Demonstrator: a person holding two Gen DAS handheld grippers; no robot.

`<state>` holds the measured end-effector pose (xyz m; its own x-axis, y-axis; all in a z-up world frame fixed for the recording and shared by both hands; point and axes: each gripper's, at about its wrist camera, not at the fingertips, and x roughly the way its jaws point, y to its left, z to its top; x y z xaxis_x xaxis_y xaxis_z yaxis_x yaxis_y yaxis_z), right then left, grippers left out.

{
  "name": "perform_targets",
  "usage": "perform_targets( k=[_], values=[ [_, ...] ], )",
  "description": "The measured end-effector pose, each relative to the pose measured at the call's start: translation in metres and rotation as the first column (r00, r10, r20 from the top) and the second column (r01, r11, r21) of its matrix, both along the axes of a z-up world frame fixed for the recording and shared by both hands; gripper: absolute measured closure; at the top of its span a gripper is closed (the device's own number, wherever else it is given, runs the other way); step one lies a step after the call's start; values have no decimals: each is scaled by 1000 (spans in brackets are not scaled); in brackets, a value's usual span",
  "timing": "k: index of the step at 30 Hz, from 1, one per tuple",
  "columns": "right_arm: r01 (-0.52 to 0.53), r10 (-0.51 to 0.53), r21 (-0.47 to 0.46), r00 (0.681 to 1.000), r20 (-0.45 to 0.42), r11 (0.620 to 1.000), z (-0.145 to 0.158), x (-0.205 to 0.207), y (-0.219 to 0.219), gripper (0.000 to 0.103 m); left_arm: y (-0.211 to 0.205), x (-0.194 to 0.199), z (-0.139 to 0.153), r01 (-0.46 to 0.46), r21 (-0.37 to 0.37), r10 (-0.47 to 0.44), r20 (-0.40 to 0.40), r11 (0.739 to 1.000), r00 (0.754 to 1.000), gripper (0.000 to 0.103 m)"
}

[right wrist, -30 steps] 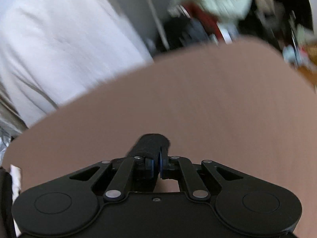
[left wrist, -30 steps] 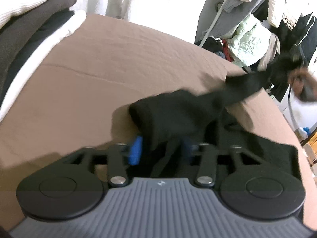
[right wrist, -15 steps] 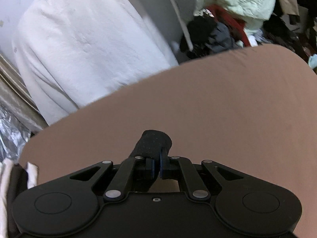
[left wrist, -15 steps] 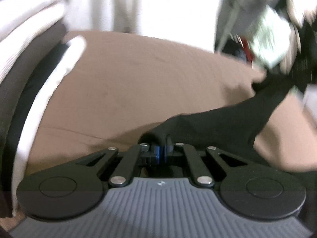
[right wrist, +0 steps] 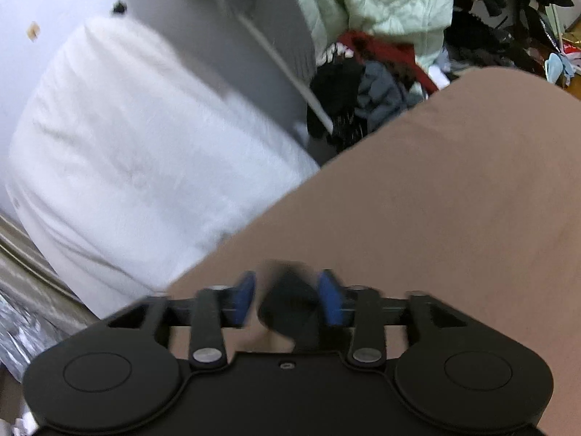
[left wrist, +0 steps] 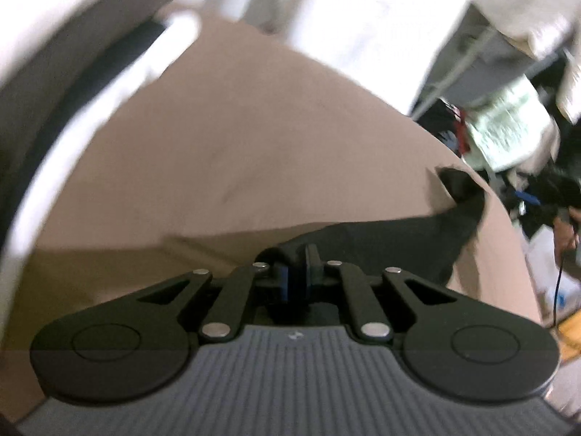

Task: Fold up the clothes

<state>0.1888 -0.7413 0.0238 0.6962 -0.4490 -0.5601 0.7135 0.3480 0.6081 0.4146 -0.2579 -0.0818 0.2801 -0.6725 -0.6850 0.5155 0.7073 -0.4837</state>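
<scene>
The left tool [left wrist: 297, 276] is clamped on the black garment [left wrist: 392, 243], which stretches away to the right across the brown bed [left wrist: 236, 152]. The right tool [right wrist: 287, 290] stands apart, a blurred end of black cloth [right wrist: 290, 305] loose between its blue pads [right wrist: 328, 299] (not pinched). Beyond lie a white duvet [right wrist: 127, 152] and piled clothes [right wrist: 363, 83].

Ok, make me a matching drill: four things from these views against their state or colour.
Things:
1. left tool
2. right tool
3. bed cover
4. garment

States:
A. brown
B. open, cloth between its fingers
C. black
D. shut on cloth

Pairs: 1-D, 2-B, 3-A, 4-C
</scene>
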Motion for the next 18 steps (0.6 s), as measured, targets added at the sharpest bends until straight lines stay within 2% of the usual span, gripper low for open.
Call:
perform_targets(
  k=[4, 6, 7, 9, 11, 13, 14, 15, 16, 18],
  values=[
    [94, -94, 7, 994, 61, 996, -2, -56, -10, 50, -2, -14, 27, 58, 22, -59, 86, 998, 995, 93],
    [75, -78, 59, 995, 66, 995, -10, -74, -13, 50, 0, -19, 38, 63, 10, -64, 117, 998, 991, 93],
    [59, -64, 79, 996, 62, 995, -14, -81, -13, 50, 5, -19, 44, 37, -20, -34, 125, 999, 992, 93],
    [31, -33, 89, 999, 25, 996, -20, -89, -8, 50, 19, -25, 51, -87, -59, 94, 138, 994, 986, 93],
    [8, -7, 98, 1000, -17, 995, -26, -94, -5, 50, 28, -28, 50, -197, -80, 204, 94, 977, 974, 93],
    [-5, 10, 113, 999, -44, 994, -28, -99, -4, 50, 25, -25, 47, -181, -65, 187, 96, 981, 978, 93],
    [-9, 16, 118, 999, -52, 993, -28, -101, -4, 50, 21, -20, 43, -175, -40, 178, 76, 984, 981, 93],
    [-10, 17, 119, 998, -57, 993, -26, -103, -4, 50, 19, -7, 32, -163, -26, 162, -28, 986, 986, 84],
    [-14, 21, 120, 998, -61, 993, -24, -105, -4, 50, 16, 9, 20, -146, -15, 142, -155, 989, 978, 65],
    [-31, 39, 115, 997, -67, 993, -20, -106, -1, 50, 13, 24, 13, -127, 23, 129, -233, 992, 964, 67]
  ],
)
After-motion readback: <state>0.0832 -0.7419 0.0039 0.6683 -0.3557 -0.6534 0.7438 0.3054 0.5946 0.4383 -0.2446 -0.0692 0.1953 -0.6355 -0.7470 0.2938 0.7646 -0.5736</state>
